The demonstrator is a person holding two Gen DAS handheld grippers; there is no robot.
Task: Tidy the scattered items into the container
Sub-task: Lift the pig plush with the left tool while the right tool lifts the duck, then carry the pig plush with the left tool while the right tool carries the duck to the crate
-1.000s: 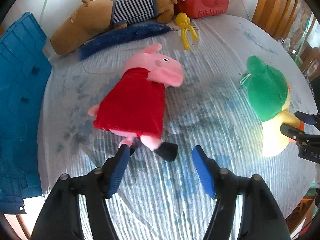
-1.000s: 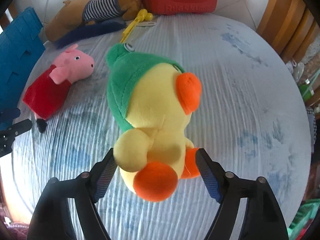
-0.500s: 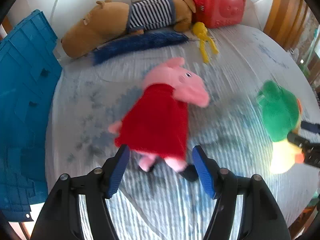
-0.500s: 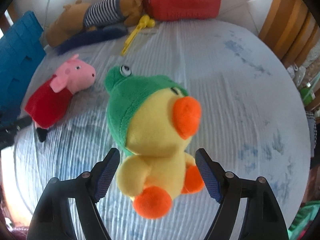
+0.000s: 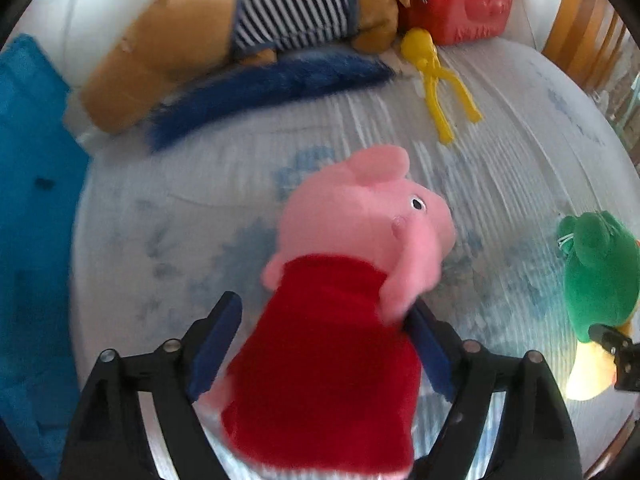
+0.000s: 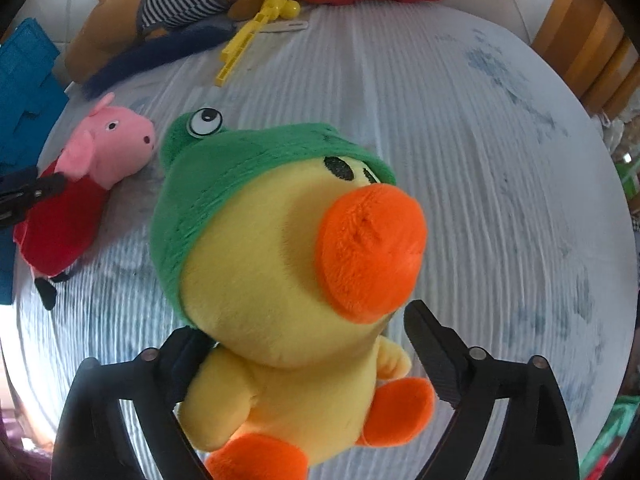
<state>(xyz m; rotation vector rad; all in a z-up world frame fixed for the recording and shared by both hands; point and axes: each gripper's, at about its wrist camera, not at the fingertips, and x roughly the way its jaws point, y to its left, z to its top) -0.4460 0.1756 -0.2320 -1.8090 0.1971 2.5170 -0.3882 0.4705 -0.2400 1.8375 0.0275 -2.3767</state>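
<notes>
Round table (image 6: pixel 480 160) right half bare; left gripper (image 5: pixel 322 344) fingers wide around pig plush (image 5: pixel 340 320), right gripper (image 6: pixel 304 360) straddling duck plush (image 6: pixel 288 280), unclamped

White tiled wall (image 5: pixel 100 8) behind; wooden chair slats (image 6: pixel 592 52) at right.

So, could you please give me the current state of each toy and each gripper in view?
Left gripper: open, fingers astride the pig plush's body.
Right gripper: open, fingers astride the duck plush.
Pig plush: between the left fingers.
Duck plush: between the right fingers.
Striped dog plush: lying at the far edge.
Yellow tongs: lying open.
Blue container: at left, no toys visible inside.
</notes>
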